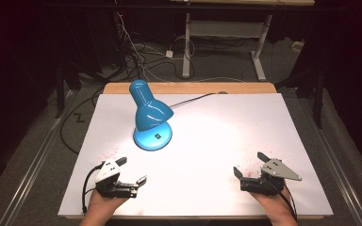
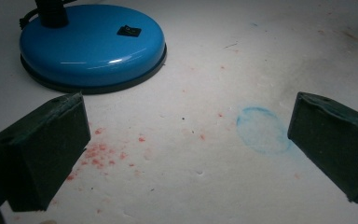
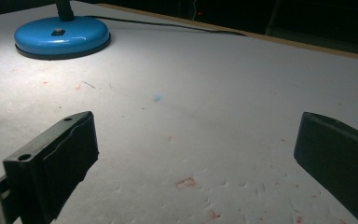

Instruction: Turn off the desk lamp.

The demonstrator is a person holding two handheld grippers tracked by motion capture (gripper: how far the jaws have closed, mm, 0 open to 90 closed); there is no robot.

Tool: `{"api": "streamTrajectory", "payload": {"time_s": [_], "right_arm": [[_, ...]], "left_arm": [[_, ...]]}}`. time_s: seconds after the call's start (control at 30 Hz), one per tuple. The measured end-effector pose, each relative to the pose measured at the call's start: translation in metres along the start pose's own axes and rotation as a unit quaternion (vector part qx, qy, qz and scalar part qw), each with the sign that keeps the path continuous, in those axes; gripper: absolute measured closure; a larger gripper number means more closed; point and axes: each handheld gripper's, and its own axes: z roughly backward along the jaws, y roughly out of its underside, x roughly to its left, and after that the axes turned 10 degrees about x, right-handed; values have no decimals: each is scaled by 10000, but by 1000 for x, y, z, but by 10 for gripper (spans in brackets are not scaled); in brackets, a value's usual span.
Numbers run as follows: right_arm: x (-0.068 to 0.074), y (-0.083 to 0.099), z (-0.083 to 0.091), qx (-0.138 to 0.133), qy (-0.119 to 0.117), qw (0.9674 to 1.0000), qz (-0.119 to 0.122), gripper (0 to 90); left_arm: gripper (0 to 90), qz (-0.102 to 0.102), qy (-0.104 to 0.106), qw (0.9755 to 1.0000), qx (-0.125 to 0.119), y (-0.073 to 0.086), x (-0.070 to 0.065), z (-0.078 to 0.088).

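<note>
Two grippers, low over the near edge of the white-covered bench (image 1: 245, 117), one per hand, forearms entering from the bottom of the high view. Left gripper (image 1: 133, 170) at the near left, jaws spread wide and released, nothing between them, aimed forward and slightly right toward the lamp's base. Right gripper (image 1: 250, 164) at the near right, jaws likewise spread and empty, aimed forward and left. Well apart from each other.

One blue desk lamp (image 1: 150, 115), standing upright on the far left part of the bench, clear of both grippers. Round base (image 2: 91, 44) flat on the surface, black switch (image 2: 129, 31) on top. Shade tilted, long axis leaning from upper left down to the right, opening facing down onto the bench, casting a bright pool there. One black cord (image 1: 193, 99) running from the lamp toward the far edge.

Scattered red specks (image 2: 100, 156) and one faint blue ring (image 2: 262, 129) on the covering near the left gripper.
</note>
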Motion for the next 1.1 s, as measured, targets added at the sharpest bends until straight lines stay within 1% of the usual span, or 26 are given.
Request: {"api": "streamTrajectory", "payload": {"time_s": [0.07,0.1,0.13,0.23,0.4,0.5,0.6,0.67,0.77,1.1], "right_arm": [[0,-1,0,-26,-17,10000,79,4],[-1,-1,0,-29,-13,9999,98,3],[-1,-1,0,-26,-15,9999,109,3],[-4,0,1,-9,-83,9999,60,3],[-4,0,3,-71,-48,9999,70,3],[-4,0,4,-73,-45,9999,117,3],[-2,-1,6,-98,-62,9998,129,3],[0,-1,5,-79,-65,9998,183,3],[1,-1,5,-77,-75,9998,186,3],[0,-1,4,-85,-105,9997,192,3]], "left_arm": [[0,22,20,10000,-20,-1,0,0],[0,61,29,10000,-62,-1,0,1],[0,55,36,10000,-66,-1,0,1],[0,32,62,10000,-46,-1,-1,2],[0,110,73,9999,-108,-2,1,4],[0,107,87,9998,-123,-3,2,6],[0,159,110,9997,-151,-4,3,7],[0,181,137,9996,-171,-4,4,7],[2,172,164,9996,-140,-4,5,7],[77,181,350,9992,-110,-2,7,5]]}}
